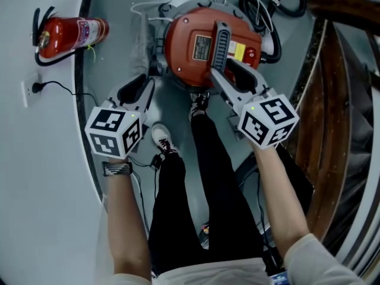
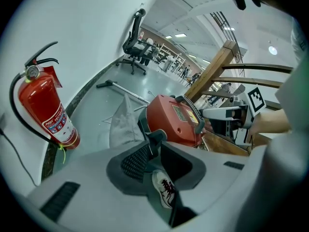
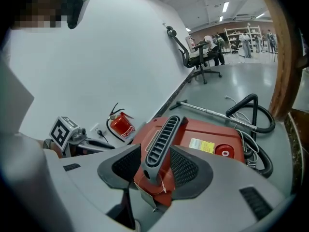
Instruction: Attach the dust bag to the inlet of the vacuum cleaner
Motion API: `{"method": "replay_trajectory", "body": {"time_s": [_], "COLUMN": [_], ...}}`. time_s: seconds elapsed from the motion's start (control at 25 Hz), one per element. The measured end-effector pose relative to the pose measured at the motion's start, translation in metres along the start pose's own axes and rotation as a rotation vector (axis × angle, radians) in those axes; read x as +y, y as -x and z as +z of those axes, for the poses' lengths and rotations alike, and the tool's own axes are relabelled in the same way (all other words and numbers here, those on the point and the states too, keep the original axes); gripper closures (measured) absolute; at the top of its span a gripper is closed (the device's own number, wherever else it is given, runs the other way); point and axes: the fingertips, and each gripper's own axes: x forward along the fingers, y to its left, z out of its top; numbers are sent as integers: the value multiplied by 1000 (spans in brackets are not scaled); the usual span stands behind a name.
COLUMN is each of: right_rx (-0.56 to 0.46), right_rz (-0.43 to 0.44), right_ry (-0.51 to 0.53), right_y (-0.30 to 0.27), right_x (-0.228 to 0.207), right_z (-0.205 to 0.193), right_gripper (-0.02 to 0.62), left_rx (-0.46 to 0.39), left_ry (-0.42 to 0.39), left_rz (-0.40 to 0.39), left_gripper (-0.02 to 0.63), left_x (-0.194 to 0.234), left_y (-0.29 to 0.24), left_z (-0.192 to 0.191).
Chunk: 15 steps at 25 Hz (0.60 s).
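one red vacuum cleaner (image 1: pixel 190 46) sits on the grey floor (image 1: pixel 119 64) at our feet. the pale dust bag (image 2: pixel 124 124) lies crumpled on the floor just beside the vacuum cleaner, on the side toward the fire extinguisher (image 2: pixel 46 110); neither gripper touches it. a black hose (image 3: pixel 251 112) coils on the vacuum cleaner's far side. the right gripper (image 3: pixel 155 153) is over the vacuum cleaner's top, its fingers pressed on either side of the grey ribbed handle (image 3: pixel 161 129). the left gripper (image 2: pixel 155 146) hangs near the vacuum cleaner on the bag's side, fingers apart and holding nothing. we judge the step to be steadying or opening the body, with the bag not yet attached. next we would need the inlet exposed, which we cannot see, and the left fingers brought to the bag. a yellow label (image 3: pixel 202 145) and a grey plate (image 1: pixel 203 45) sit beside the handle, their print too small to read.
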Motion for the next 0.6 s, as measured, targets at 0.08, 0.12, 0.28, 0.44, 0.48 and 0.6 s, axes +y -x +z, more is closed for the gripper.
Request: {"method": "replay_trajectory", "body": {"time_s": [0.08,0.12,0.28,0.44,0.48,0.6], "right_rx": [2,-2,-18,-41,-46,-60], "right_rz": [-9,-9,-1,-5,-8,-19], "right_ry": [10,16,38,36,34,33], "right_y": [4,6,14,22,26,36], "right_x": [2,4,13,24,26,34], "right_z": [3,6,16,23,25,29], "right_gripper": [401,413,440,462,466,479], "left_rx": [-4,-8,-7,-13,-16,-27], "left_ry": [0,0,-28,-57,-65,-97], "left_rz": [-3,-4,-21,-25,-25,-19], "left_gripper": [532,535,541,555,562,582], "left_x": [-2,-3,-10,-15,-18,-24], "left_y": [5,7,15,29,33,45], "left_z": [4,7,15,24,27,35]}}
